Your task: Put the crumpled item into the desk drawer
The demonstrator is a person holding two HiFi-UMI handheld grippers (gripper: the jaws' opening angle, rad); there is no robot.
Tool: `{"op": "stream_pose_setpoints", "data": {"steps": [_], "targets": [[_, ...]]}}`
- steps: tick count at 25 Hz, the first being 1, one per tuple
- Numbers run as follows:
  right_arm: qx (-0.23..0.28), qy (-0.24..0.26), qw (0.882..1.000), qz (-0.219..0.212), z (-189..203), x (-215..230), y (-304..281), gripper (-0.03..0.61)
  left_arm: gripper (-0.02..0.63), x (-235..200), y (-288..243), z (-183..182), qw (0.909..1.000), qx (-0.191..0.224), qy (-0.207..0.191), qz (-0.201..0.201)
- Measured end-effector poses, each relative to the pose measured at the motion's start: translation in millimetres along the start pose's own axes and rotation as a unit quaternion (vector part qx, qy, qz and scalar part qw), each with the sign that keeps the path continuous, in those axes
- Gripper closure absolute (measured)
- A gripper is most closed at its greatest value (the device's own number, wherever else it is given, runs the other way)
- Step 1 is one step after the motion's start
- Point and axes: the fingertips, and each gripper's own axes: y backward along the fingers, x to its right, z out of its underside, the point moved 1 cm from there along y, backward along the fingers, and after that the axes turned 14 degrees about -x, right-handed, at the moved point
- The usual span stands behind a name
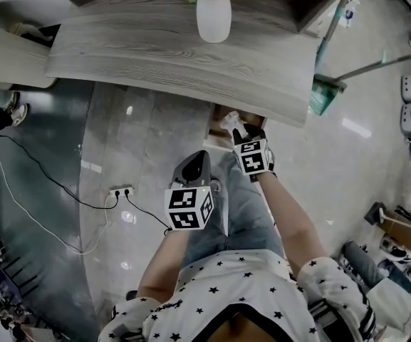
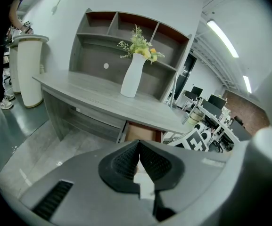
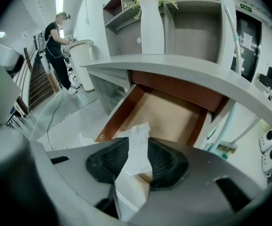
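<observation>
The crumpled item is a white wad of paper point(image 3: 138, 147). It sits between the jaws of my right gripper point(image 3: 138, 144), which stand apart and do not press on it, over the front of the open desk drawer point(image 3: 171, 112). In the head view the paper point(image 1: 231, 122) shows white at the tip of the right gripper point(image 1: 242, 135), just over the drawer point(image 1: 221, 112) under the grey desk point(image 1: 177, 55). My left gripper point(image 1: 195, 167) hangs lower left of it, above the floor. Its pads point(image 2: 126, 161) meet at the tips with nothing held.
A white vase point(image 1: 214, 16) with flowers stands on the desk. A power strip point(image 1: 122, 190) and cables lie on the floor at left. A green dustpan and broom point(image 1: 324, 95) lean by the desk's right end. A person point(image 3: 56, 41) stands far left at a white pedestal point(image 2: 29, 69).
</observation>
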Motion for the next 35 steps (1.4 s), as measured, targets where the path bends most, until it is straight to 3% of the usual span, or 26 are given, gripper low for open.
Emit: {"op": "stream_pose_setpoints", "data": {"steps": [12, 24, 35], "targets": [[0.072, -0.033, 0.997, 0.012, 1, -25, 69, 0.489, 0.601, 12, 39, 6, 0.9994, 0.02, -0.024, 0.012], [0.183, -0.067, 0.981, 0.021, -2, -60, 174, 0.581, 0.601, 23, 86, 12, 0.9973, 0.048, -0.053, 0.021], [0.24, -0.061, 0.969, 0.002, 4, -90, 248, 0.584, 0.601, 35, 122, 18, 0.995, 0.068, -0.068, 0.024]]}}
